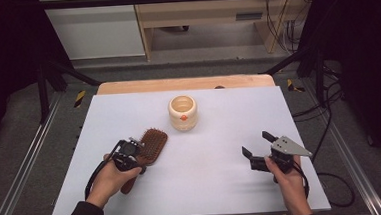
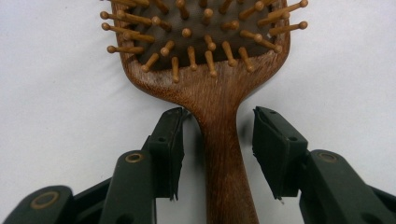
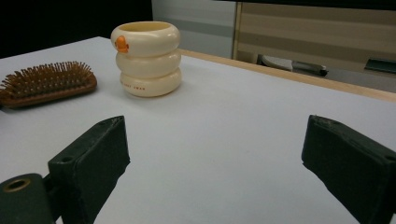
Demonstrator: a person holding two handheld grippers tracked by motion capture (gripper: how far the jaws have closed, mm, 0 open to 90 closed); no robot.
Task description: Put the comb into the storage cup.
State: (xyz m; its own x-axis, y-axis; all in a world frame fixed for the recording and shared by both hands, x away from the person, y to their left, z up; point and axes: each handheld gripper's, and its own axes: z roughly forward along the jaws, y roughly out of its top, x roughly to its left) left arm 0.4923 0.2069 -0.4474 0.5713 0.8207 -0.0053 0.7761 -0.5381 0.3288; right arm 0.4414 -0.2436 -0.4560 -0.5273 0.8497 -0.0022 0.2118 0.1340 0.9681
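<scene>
White table (image 1: 208, 186); open left hand-held gripper (image 2: 217, 123) straddles hairbrush (image 2: 210, 70).

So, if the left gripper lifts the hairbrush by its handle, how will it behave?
The hairbrush looks like stiff wood, so it should not bend. The left gripper, its jaws open around the narrow neck, may find the wider head tipping downward. The smooth handle may slip a little.

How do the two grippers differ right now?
The left gripper straddles the hairbrush handle, jaws either side with gaps showing; the right gripper has nothing between its jaws. The right gripper's jaws look spread wider than the left's. Both are open, low over the table.
</scene>
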